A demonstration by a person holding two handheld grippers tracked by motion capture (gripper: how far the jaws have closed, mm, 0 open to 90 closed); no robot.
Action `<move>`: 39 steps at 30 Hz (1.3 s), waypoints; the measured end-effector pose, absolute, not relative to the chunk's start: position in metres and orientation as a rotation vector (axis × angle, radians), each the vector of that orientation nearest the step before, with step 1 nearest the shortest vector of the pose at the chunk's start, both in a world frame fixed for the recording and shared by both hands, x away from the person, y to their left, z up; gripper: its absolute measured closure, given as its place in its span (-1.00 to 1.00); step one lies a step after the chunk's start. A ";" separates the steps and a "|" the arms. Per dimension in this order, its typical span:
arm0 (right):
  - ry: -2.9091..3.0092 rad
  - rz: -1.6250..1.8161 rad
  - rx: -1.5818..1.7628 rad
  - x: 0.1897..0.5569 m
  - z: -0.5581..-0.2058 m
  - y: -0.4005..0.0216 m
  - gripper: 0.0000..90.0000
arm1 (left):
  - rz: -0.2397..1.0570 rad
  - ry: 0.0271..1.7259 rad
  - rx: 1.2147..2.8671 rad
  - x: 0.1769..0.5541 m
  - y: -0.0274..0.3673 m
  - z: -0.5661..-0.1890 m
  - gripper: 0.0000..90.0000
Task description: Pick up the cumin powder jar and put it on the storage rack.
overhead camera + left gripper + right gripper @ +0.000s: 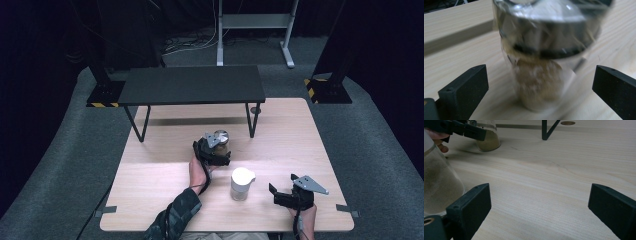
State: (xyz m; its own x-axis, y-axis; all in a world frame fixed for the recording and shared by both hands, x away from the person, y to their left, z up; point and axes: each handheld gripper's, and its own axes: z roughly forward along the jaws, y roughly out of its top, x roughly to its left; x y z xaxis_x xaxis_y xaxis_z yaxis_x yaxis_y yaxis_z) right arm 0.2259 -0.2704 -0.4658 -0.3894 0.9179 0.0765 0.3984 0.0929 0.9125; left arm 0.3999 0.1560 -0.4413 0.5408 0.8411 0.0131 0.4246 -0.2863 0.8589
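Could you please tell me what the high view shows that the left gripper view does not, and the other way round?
High view alone: the white-lidded clear jar, the black bench-like shelf standing on the table, the right claw and the surrounding grey floor. Left gripper view alone: the brown powder inside the metal-lidded glass jar, and that jar sitting between the left claw's open jaws, not gripped. Both share that jar and the light wooden table.

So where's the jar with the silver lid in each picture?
High view: jar at table middle, beside the left gripper.
Left gripper view: jar centre, between open jaws.
Right gripper view: jar top left.
Shared landmark: black shelf leg.
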 end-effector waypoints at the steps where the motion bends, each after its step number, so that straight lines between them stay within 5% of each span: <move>1: 1.847 1.275 1.288 0.226 -0.466 -0.271 -0.92 | 0.604 1.022 1.907 0.403 0.154 -0.441 -1.00; 6: 1.839 1.278 1.285 0.225 -0.467 -0.271 -0.92 | 0.633 1.032 1.892 0.411 0.145 -0.442 -1.00; 7: 1.833 1.279 1.282 0.224 -0.467 -0.271 -0.92 | 0.606 1.027 1.886 0.415 0.148 -0.442 -0.34; 39: 1.831 1.273 1.301 0.225 -0.466 -0.270 -0.89 | 0.535 0.958 1.845 0.404 0.184 -0.429 -0.32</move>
State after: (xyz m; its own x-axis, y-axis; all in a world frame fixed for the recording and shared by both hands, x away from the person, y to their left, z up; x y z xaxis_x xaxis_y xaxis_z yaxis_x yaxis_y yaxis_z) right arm 0.2253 -0.2703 -0.4663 -0.3785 0.9219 0.0830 0.3989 0.0815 0.9134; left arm 0.4038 0.1835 -0.4294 0.5965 0.8014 -0.0437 0.3832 -0.2365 0.8929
